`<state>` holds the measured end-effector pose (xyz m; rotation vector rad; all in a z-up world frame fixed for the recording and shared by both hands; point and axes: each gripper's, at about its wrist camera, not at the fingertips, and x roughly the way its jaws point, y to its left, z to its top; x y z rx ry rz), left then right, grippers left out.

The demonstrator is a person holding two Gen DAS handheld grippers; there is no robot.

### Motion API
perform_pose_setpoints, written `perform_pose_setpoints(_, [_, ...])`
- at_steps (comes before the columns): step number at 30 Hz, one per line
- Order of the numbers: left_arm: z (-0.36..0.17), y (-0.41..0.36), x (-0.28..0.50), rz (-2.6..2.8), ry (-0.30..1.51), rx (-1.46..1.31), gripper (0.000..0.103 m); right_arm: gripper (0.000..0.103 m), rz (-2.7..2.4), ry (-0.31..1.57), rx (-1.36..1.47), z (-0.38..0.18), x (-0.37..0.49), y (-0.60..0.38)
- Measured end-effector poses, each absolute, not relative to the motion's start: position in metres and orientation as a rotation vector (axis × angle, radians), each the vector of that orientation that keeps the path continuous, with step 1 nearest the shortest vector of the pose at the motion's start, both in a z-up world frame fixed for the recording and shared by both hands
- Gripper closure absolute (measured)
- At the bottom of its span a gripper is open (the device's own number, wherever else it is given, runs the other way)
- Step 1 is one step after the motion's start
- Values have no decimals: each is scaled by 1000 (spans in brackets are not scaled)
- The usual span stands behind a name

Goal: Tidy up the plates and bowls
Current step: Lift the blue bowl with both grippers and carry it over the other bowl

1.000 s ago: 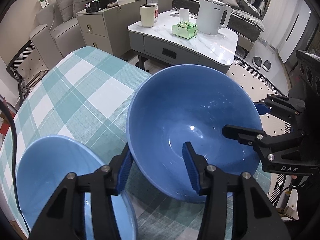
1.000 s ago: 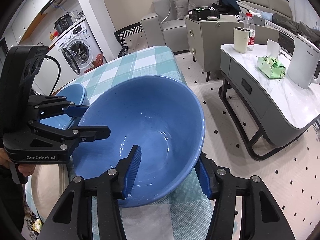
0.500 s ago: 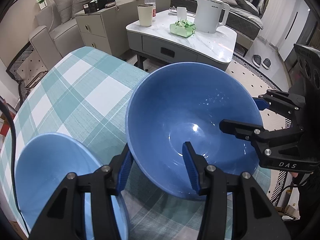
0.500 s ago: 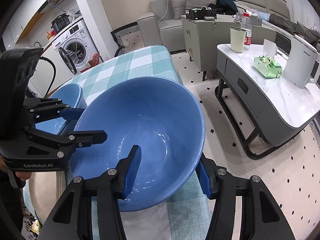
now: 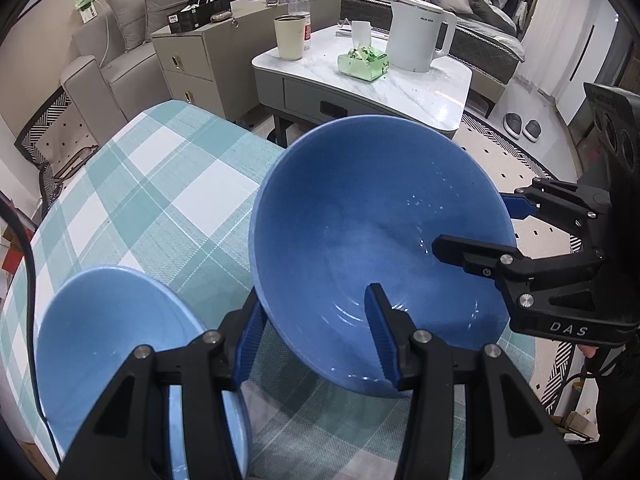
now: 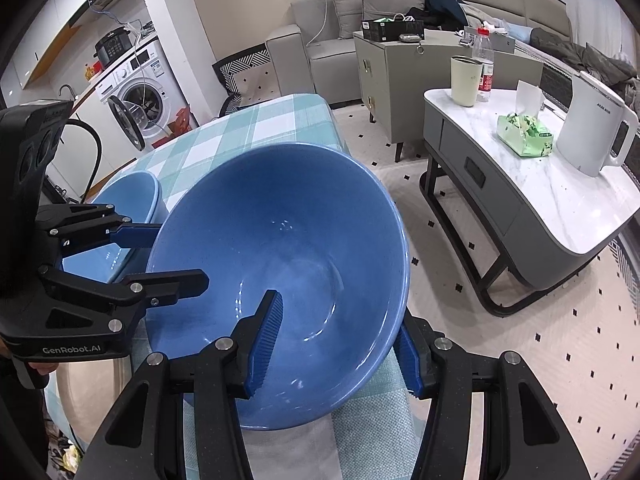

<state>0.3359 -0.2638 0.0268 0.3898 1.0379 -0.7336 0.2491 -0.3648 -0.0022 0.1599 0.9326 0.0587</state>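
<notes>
A big dark-blue bowl (image 5: 360,220) (image 6: 288,248) hangs tilted just above the checked tablecloth (image 5: 160,184). My left gripper (image 5: 314,312) (image 6: 180,256) is shut on its near-left rim, one finger inside and one outside. On the opposite rim my right gripper (image 6: 338,320) (image 5: 472,226) is shut in the same way. A smaller light-blue bowl (image 5: 108,328) (image 6: 128,196) stands on the cloth just left of the big one, partly behind the left gripper's fingers.
A beige plate (image 6: 88,392) lies on the table under the left gripper. Past the table's edge stands a marble coffee table (image 5: 420,92) with a kettle, cup and tissue pack. A cabinet, sofa and washing machine (image 6: 136,92) are farther off.
Both grippers keep their hold on the big bowl. It has drifted only a little against the table.
</notes>
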Motion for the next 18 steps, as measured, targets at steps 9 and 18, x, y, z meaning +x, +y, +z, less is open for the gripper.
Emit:
perform_pose_setpoints(9, [36, -255, 332, -725, 1019, 374, 54, 49, 59, 914, 135, 7, 247, -358])
perform_pose_setpoints(18, [62, -240, 328, -707, 961, 345, 54, 49, 67, 873, 95, 30, 248, -349])
